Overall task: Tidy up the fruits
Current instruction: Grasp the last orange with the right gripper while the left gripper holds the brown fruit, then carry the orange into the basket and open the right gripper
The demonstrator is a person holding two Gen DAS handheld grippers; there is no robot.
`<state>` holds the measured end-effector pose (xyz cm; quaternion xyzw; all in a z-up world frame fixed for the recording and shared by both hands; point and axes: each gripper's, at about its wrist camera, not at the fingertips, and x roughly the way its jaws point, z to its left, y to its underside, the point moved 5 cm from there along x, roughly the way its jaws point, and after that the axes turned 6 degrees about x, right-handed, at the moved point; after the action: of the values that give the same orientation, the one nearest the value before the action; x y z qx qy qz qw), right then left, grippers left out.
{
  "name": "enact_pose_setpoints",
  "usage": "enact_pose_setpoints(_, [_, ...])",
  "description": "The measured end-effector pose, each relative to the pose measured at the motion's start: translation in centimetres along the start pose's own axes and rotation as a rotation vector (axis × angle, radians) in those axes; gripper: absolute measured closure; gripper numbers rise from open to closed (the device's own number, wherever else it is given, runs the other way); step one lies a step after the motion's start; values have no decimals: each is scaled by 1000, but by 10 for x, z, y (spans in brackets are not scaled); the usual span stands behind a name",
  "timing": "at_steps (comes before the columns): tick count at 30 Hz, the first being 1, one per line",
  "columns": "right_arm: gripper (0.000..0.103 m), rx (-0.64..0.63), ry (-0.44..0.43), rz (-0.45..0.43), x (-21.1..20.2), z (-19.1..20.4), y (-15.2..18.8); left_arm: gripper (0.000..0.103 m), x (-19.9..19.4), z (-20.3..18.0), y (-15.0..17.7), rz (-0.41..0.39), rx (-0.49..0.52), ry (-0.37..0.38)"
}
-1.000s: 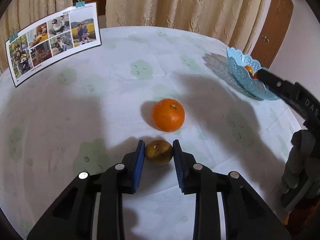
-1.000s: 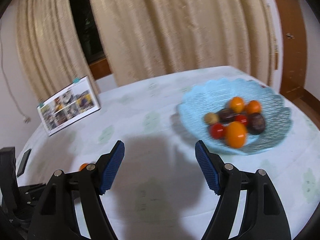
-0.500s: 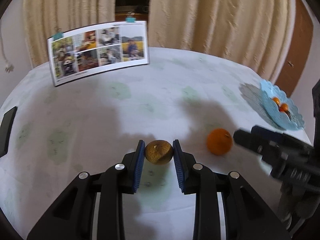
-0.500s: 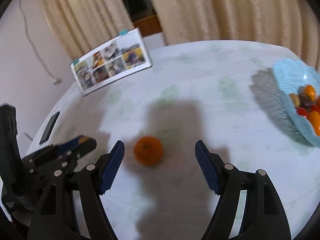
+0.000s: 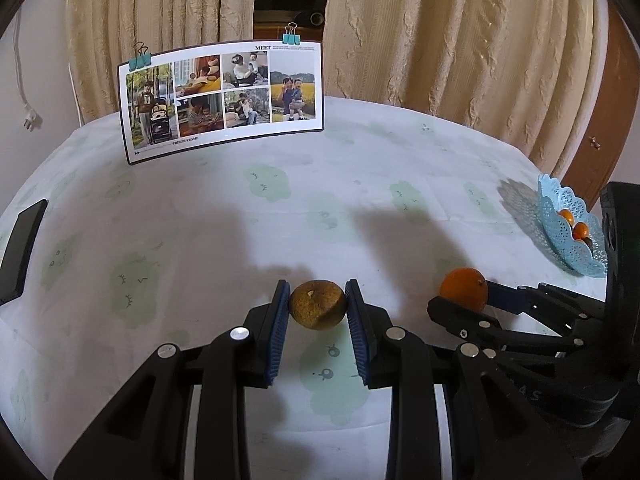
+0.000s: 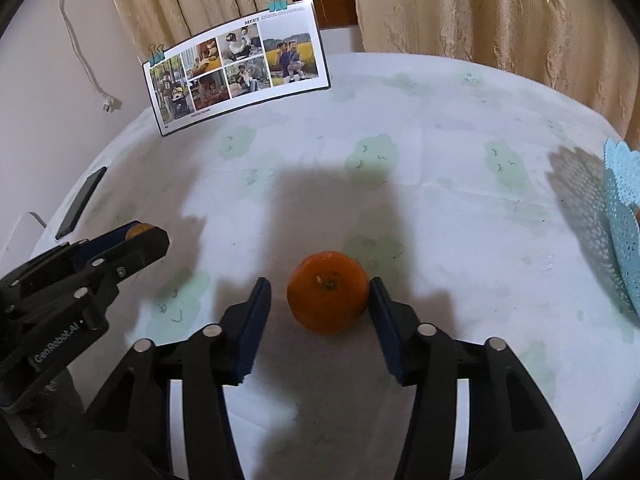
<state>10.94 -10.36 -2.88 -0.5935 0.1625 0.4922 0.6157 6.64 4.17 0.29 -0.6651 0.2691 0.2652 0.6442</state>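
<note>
My left gripper (image 5: 317, 286) is shut on a small brownish-yellow fruit (image 5: 318, 312) and holds it a little above the tablecloth. It also shows at the left of the right wrist view as the left gripper (image 6: 140, 234). An orange (image 6: 328, 296) rests on the cloth between the fingers of my right gripper (image 6: 319, 282), whose jaws are closing. The right pad is at the orange's side; a gap remains at the left pad. From the left wrist view the orange (image 5: 464, 294) sits at the right gripper's tips. A light blue lattice basket (image 5: 568, 232) holds several fruits at the far right.
A photo card (image 5: 224, 96) with binder clips stands at the back of the round table. A dark phone (image 5: 20, 256) lies near the left edge. Curtains hang behind. The basket's rim (image 6: 620, 220) shows at the right edge of the right wrist view.
My right gripper swung away from the basket, came down around the orange, and its jaws narrowed. The left gripper lifted the brownish fruit off the cloth and turned away from the orange.
</note>
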Motion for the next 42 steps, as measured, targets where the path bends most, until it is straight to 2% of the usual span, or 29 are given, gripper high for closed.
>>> enact_pose_setpoints(4, [63, 5, 7, -8, -2, -2, -1, 74, 0, -1, 0, 3, 0, 0])
enact_pose_setpoints(27, [63, 85, 12, -55, -33, -24, 17, 74, 7, -6, 4, 21, 26, -3])
enact_pose_setpoints(42, [63, 205, 67, -202, -93, -77, 3, 74, 10, -10, 6, 33, 48, -6])
